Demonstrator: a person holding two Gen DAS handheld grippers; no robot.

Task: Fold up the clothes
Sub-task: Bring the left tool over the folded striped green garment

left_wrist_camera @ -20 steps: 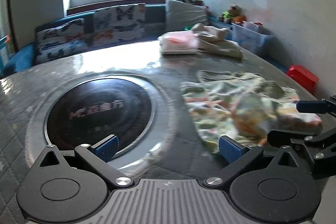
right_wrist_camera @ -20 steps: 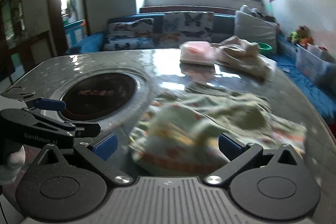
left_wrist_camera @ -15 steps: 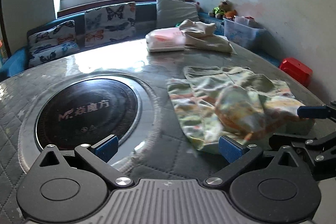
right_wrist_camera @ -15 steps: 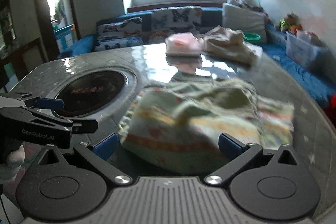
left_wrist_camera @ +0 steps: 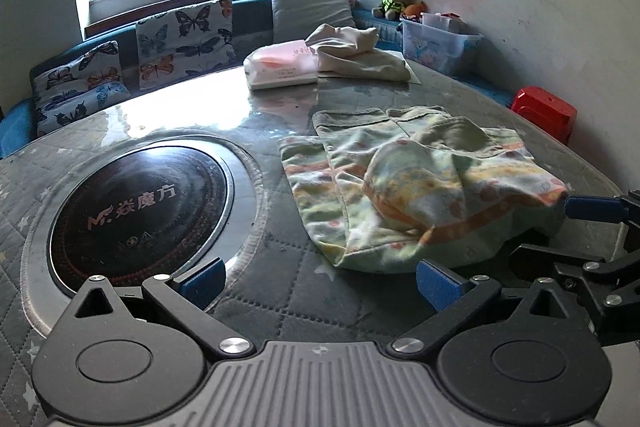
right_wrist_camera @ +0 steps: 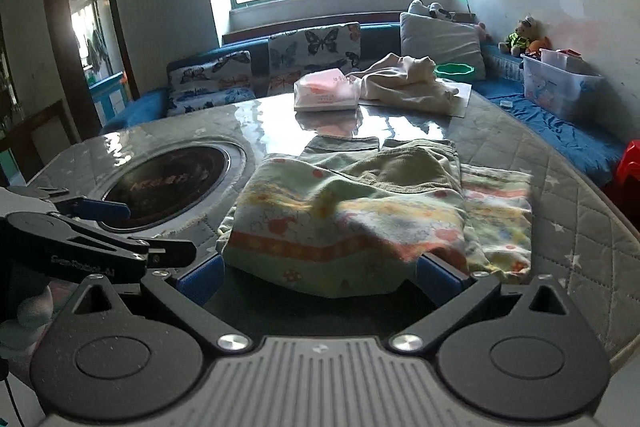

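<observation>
A pale green child's garment (left_wrist_camera: 408, 183) with orange and yellow print lies rumpled on the round table; it also shows in the right wrist view (right_wrist_camera: 360, 215). My left gripper (left_wrist_camera: 320, 277) is open and empty, just in front of the garment's near left edge. My right gripper (right_wrist_camera: 318, 277) is open, its jaws spread to either side of the garment's near hem, which hangs between them. The right gripper also shows at the right edge of the left wrist view (left_wrist_camera: 592, 227), open beside the garment's corner.
A round black hotplate (left_wrist_camera: 136, 203) is set into the table on the left. A pink tissue pack (left_wrist_camera: 280, 65) and a cream garment (left_wrist_camera: 356, 53) lie at the far side. A sofa with butterfly cushions (right_wrist_camera: 312, 47) stands behind. A red stool (left_wrist_camera: 544, 111) stands at the right.
Both grippers have drawn back from the garment, which has settled lower on the table. Both stay open.
</observation>
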